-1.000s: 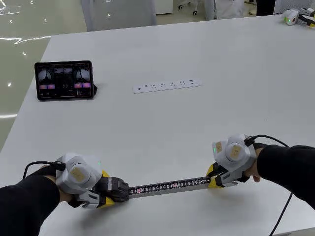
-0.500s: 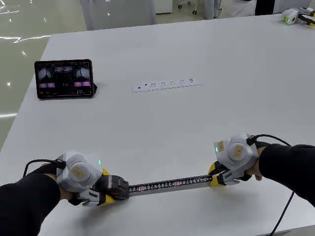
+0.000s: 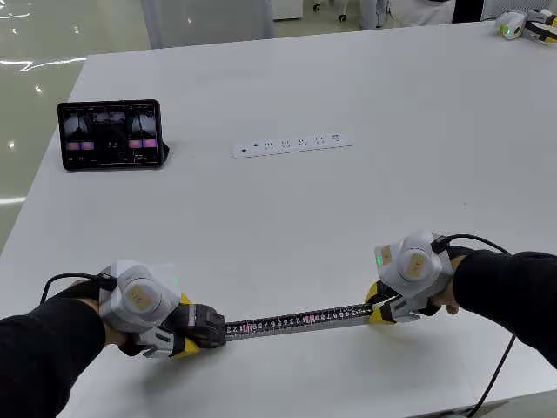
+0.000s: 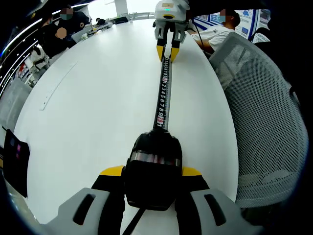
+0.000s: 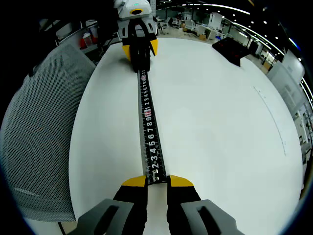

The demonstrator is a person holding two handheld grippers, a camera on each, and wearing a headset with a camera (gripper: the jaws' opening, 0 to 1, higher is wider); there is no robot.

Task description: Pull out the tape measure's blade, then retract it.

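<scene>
Fingers (image 5: 134, 182) of the right gripper (image 5: 156, 184) pinch the tip of the blade (image 5: 148, 122). The left gripper (image 4: 151, 172) is clamped round the black case (image 4: 154, 164) of the tape measure (image 3: 287, 322), which lies stretched between the two, low over the near edge of the white table (image 3: 305, 200). The thin tip is the weaker hold, I judge: should it slip from the yellow fingertips, the spring would likely whip the blade back hard into the case, and a twist of either hand could kink the span. The blade is dark with pale numerals and a few red marks, drawn out straight and taut; the case is stubby, with a glossy band across its top.
</scene>
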